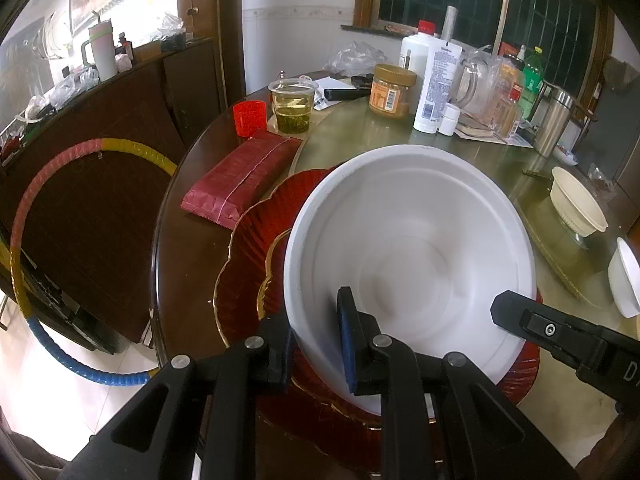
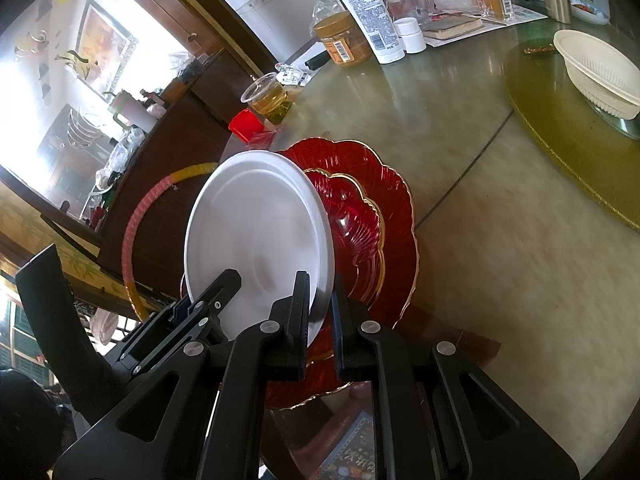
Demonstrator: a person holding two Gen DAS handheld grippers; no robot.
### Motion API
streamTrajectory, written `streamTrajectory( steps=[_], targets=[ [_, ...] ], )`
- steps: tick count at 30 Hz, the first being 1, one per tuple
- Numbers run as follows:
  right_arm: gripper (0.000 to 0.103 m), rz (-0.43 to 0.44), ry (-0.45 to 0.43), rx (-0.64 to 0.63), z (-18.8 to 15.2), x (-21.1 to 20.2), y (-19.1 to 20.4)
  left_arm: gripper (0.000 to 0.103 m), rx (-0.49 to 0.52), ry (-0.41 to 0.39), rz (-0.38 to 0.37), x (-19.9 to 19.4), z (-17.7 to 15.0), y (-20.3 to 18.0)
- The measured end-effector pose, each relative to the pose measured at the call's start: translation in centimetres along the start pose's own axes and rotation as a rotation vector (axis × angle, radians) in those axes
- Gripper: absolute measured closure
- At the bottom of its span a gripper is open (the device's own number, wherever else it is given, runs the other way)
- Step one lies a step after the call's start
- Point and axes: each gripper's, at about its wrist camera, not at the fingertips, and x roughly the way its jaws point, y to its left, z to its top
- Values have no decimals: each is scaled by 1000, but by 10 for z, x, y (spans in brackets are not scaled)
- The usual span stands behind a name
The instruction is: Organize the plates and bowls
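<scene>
A white foam plate [image 1: 408,256] is held tilted above two stacked red scalloped plates [image 1: 256,224]. My left gripper [image 1: 316,340] is shut on the white plate's near rim. My right gripper [image 2: 322,300] is shut on the same white plate's [image 2: 256,232] rim from the other side; it shows in the left wrist view [image 1: 516,316]. The left gripper shows in the right wrist view [image 2: 224,284]. The small red plate [image 2: 356,224] lies on the large red plate [image 2: 396,200]. A cream bowl [image 2: 600,72] sits on the turntable. A white bowl [image 1: 626,280] is at the right edge.
A red packet [image 1: 244,176], a red cup [image 1: 249,117], a cup of tea [image 1: 292,106], a peanut-butter jar [image 1: 391,90], lotion tube [image 1: 436,84] and bottles stand at the table's back. A yellow-green turntable [image 2: 560,128] is on the right. A hoop [image 1: 24,216] leans on a dark cabinet left.
</scene>
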Motion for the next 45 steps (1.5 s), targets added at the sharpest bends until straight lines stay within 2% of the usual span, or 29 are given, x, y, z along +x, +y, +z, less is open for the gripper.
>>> streamTrajectory(
  steps=[19,39,40,43,45],
  targets=[
    [94,-7,2,-3,1,1,-2,84,1,0,5,2,1,1],
    [92,-86,-73,-109,0,-14,11,80,24,-30,34,-8,0,-10],
    [92,-89,-78,-111,0,-15,11,76,24,-30,36,-8,0,-11],
    [89,-107,-100,-117,2,-18,10,48,27,-47,68,-10,0,-11],
    [82,-102,-103,-116,3,-19,11,46,28,-62,79,-13,1,-11]
  ],
)
